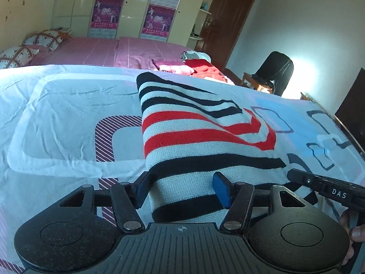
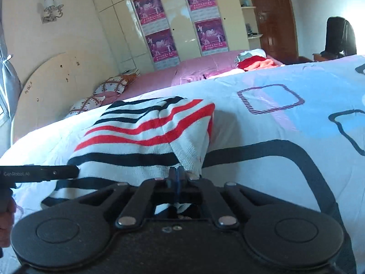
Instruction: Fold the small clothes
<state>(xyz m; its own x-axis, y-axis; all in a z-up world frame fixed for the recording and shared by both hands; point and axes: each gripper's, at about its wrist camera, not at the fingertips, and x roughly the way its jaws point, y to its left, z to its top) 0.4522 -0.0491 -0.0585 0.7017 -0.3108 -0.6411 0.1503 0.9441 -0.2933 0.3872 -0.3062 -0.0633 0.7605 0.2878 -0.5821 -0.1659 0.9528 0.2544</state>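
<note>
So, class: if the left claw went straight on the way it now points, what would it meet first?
The striped knit garment. The left claw is open, and the cloth already lies between its fingers, running ahead over the patterned bedcover. Whether the pads touch it cannot be told.

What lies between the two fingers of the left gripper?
In the left wrist view, the striped knit garment lies between the open left gripper's fingers, not yet clamped.

cream wardrobe | brown door | pink bed | wall lamp
</note>
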